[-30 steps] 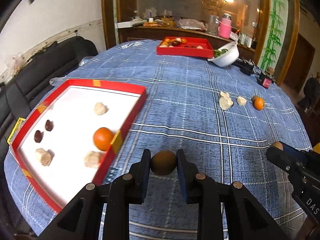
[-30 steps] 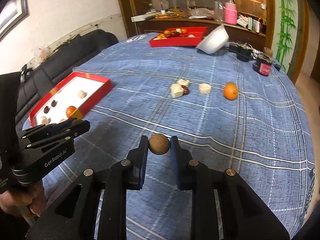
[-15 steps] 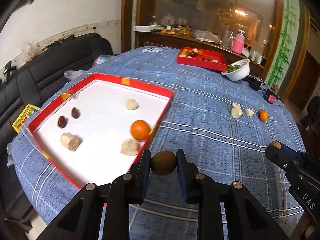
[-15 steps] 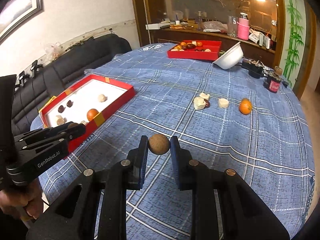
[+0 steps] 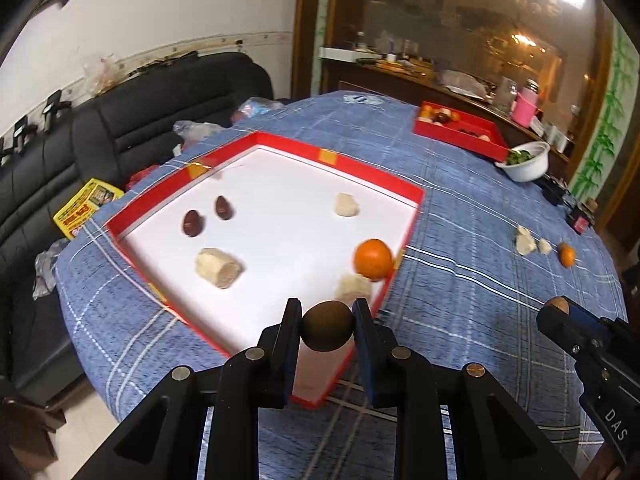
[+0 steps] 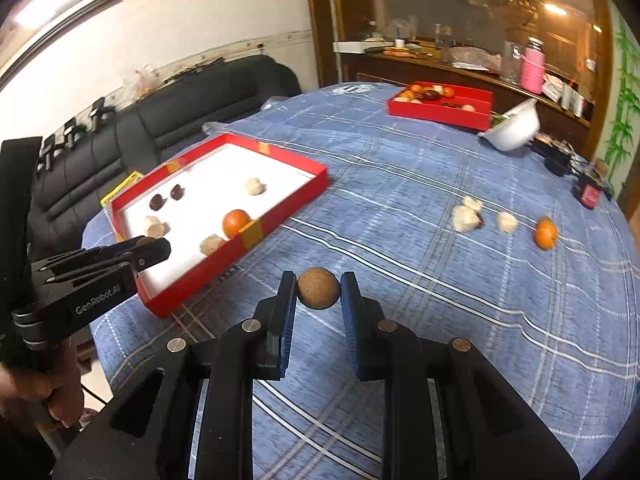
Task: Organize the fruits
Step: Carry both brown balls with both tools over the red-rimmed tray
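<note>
Left gripper [image 5: 327, 330] clamped on a dark olive-brown round fruit [image 5: 328, 331], poised over the near corner of the red tray [image 5: 414, 216] beside an orange [image 5: 373, 259] and pale chunks. Right gripper [image 6: 318, 290] pinching a tan speckled ball-shaped fruit [image 6: 318, 288] above the blue checked tablecloth [image 6: 440, 300], just right of the tray.

We are logging: white wall [image 5: 168, 4]; black sofa [image 5: 132, 120] sitting along it; dark wood sideboard [image 6: 452, 68] standing at back; bamboo mural [image 5: 608, 120] showing at right; ceiling lamp [image 6: 554, 7] glowing.
</note>
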{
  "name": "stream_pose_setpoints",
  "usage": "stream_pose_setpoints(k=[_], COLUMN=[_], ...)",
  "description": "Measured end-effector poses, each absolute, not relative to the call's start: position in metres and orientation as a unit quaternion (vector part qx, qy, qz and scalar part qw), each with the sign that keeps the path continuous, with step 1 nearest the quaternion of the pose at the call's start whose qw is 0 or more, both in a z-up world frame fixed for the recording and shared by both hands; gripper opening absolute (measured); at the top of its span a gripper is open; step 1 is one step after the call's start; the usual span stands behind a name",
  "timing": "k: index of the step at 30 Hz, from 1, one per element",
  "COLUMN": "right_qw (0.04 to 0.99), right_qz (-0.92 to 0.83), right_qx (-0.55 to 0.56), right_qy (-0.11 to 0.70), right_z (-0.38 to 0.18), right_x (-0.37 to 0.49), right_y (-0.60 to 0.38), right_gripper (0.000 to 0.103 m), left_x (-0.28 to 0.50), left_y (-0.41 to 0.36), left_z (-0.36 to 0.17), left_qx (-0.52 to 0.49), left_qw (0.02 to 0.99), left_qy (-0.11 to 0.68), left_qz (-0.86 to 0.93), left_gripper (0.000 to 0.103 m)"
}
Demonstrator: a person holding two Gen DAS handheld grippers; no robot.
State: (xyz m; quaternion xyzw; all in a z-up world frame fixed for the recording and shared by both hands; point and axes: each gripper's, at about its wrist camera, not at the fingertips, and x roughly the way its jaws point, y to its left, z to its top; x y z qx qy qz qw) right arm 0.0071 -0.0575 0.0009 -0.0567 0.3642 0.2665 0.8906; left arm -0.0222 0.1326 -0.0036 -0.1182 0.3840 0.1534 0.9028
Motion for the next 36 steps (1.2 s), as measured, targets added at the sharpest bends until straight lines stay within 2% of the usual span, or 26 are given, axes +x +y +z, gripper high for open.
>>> stream_pose_setpoints(k=[16, 36], right_qw=[0.877, 0.854], right_qz=[0.324, 0.333], right_qx=[-0.081, -0.083], right_qy=[0.345, 0.392], right_z=[0.017, -0.024], right_x=[0.028, 0.087], right_y=[0.021, 0.103], right_gripper=[0.022, 0.022], left_x=[-0.005, 0.059], left_y=[0.182, 0.236], left_z=[-0.009, -0.011], left_qx=[-0.135, -0.136], left_qw=[0.889, 0.876], left_qy=[0.388, 0.394], left_qz=[0.200, 0.240], left_gripper=[0.025, 0.025])
